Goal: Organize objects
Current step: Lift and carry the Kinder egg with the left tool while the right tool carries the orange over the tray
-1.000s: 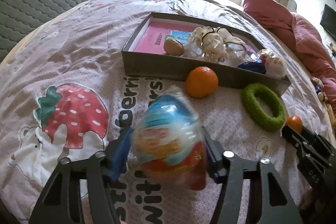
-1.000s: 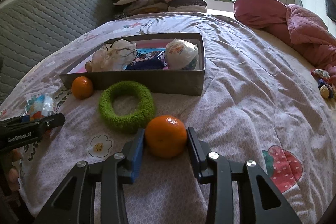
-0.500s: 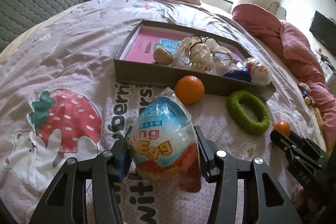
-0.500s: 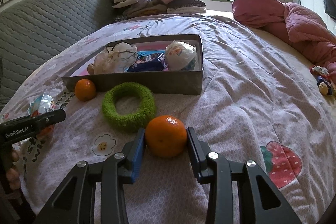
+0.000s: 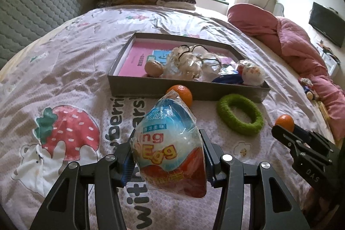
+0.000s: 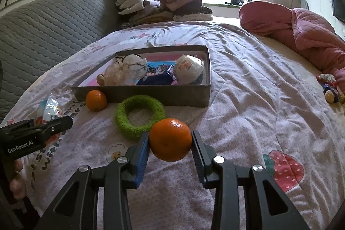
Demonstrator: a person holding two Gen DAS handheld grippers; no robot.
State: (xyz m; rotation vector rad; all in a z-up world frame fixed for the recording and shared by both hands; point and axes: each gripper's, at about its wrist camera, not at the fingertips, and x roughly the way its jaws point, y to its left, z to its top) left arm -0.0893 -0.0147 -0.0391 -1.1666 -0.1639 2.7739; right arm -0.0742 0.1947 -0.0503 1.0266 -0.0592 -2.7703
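My left gripper (image 5: 167,154) is shut on a wrapped toy egg (image 5: 170,150) and holds it above the bedspread, short of the grey box (image 5: 151,87). My right gripper (image 6: 170,143) is shut on an orange (image 6: 170,139), lifted above the bed in front of the box (image 6: 151,94). A second orange (image 5: 183,94) lies against the box's front wall; it also shows in the right wrist view (image 6: 96,100). A green ring (image 5: 239,114) lies beside it, also in the right wrist view (image 6: 140,115). The box holds another wrapped egg (image 6: 189,70), a plastic-wrapped bundle (image 5: 187,61) and a small round item (image 5: 153,68).
A pile of folded clothes (image 6: 161,5) sits at the bed's far end. A pink quilt (image 6: 301,33) lies along the right side with small toys (image 6: 331,87) near it. A grey padded headboard (image 6: 43,23) runs along the left.
Both grippers have risen with their loads. The left one has steadied and drawn back a little from the box; the orange in the right one is now clear of the bedspread.
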